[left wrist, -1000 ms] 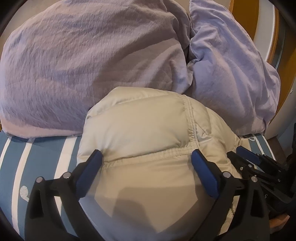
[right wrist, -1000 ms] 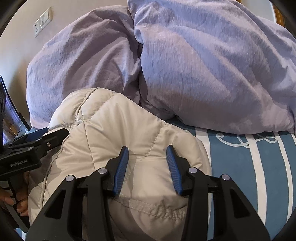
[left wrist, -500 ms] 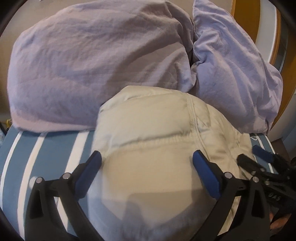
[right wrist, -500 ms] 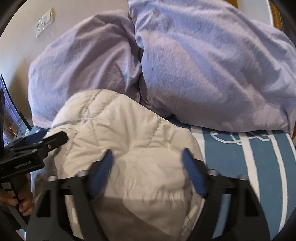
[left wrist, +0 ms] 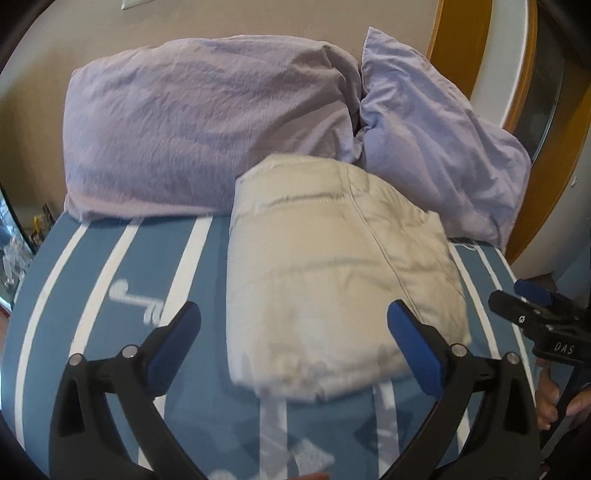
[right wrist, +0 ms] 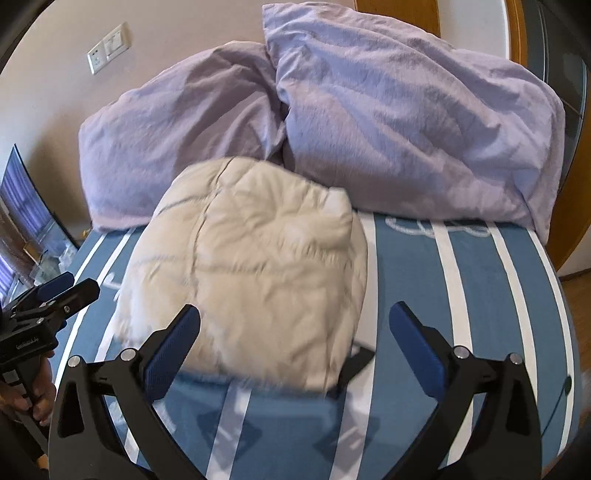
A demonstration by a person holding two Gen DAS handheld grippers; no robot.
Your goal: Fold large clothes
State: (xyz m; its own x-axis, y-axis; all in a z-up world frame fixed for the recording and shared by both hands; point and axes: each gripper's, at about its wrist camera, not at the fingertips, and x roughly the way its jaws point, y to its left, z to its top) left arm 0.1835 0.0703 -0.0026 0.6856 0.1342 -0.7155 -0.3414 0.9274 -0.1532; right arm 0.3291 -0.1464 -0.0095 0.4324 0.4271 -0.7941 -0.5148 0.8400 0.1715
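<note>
Left wrist view shows the left tongs spread wide and released, their blue pads hanging above the bed with nothing between them. The folded cream puffer jacket lies as a compact quilted bundle on the blue sheet with white stripes, its far edge touching the two lilac pillows that lean against the beige wall at the head of the bed. One pad of the left tongs sits over the jacket's near right corner in the frame, the other over bare sheet to the jacket's left; whether either touches the fabric cannot be told. At the right edge of this view the right tongs reach in beside the jacket, gripped by a hand at the lower right. From the right wrist view the right tongs are likewise splayed apart and let go, one pad over the jacket's near edge and the other over the striped sheet to its right. The left tongs show at the left border, just beside the jacket's left side. A wall socket plate sits on the wall above the pillows, and a wooden door frame stands by the bed's right side.
</note>
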